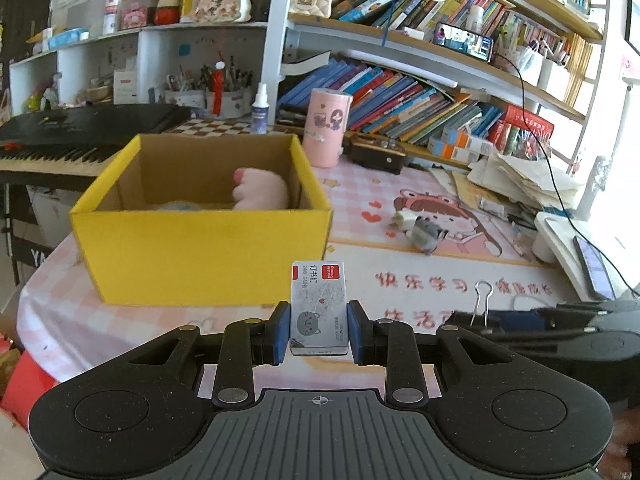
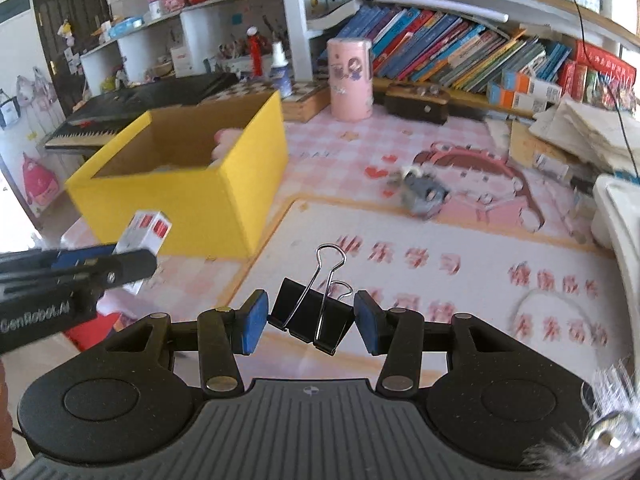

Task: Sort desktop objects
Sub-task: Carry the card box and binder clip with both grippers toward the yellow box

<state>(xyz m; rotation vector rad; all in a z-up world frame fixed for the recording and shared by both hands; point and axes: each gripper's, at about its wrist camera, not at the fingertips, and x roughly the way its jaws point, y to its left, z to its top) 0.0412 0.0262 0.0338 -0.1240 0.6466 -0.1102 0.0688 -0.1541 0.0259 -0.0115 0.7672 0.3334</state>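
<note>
Box (image 1: 200, 248) sits on table (image 1: 400, 196); plush (image 1: 260, 190) inside it; canister (image 1: 326, 128) behind box's right corner; keyboard (image 1: 80, 136) left of box.

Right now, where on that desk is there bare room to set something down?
The printed mat is bare between the yellow box and the white tray, nearer than the small grey toy. It is crowded along the back by the books and the paper pile.

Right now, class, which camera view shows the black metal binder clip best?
The right wrist view: the black binder clip sits whole between the right gripper's blue pads. The left wrist view shows only its wire handle.
</note>
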